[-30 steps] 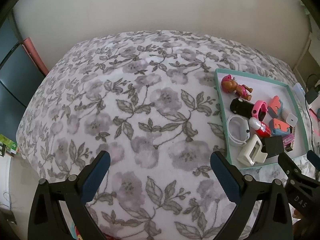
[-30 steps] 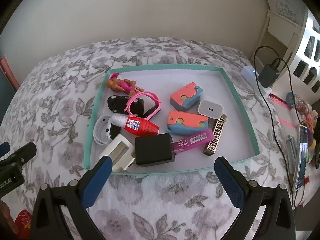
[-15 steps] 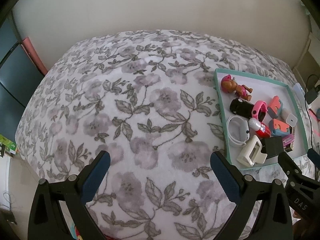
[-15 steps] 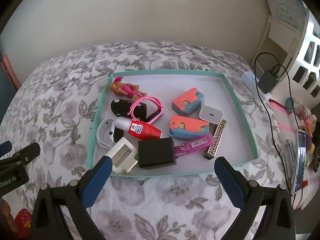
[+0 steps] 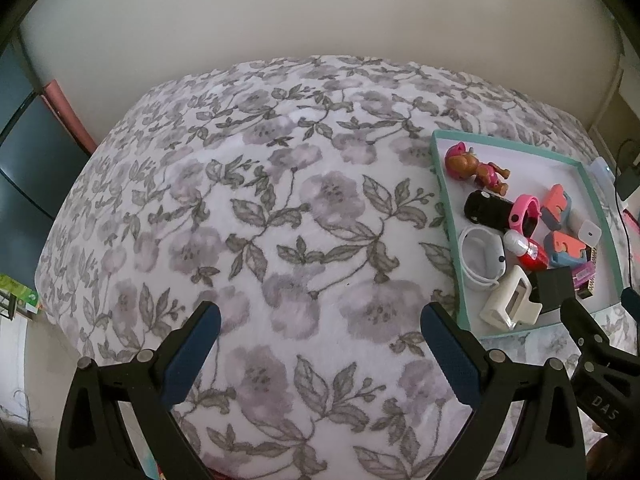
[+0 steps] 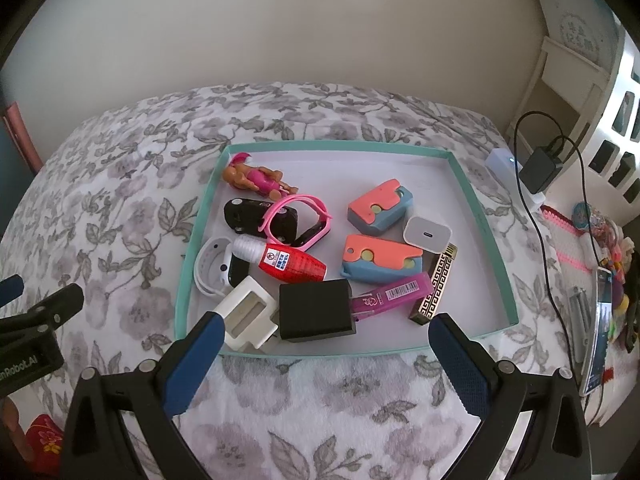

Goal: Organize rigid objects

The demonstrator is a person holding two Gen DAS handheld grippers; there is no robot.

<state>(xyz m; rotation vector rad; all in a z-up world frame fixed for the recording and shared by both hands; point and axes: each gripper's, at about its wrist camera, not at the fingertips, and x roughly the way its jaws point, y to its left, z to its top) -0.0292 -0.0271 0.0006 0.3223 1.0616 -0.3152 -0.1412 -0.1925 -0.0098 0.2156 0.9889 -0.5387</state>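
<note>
Your right gripper hangs spread and empty at the tray's near edge, frame centre; toys fill its left half. Your left gripper gapes over bare blanket.

Teal-rimmed tray on a grey-floral white blanket; red bottle.

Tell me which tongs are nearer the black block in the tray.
Right. The right tongs hang open at the tray's near edge, straight in front of the black block. The left tongs, also open, sit off to the tray's left over bare floral bedspread.
</note>
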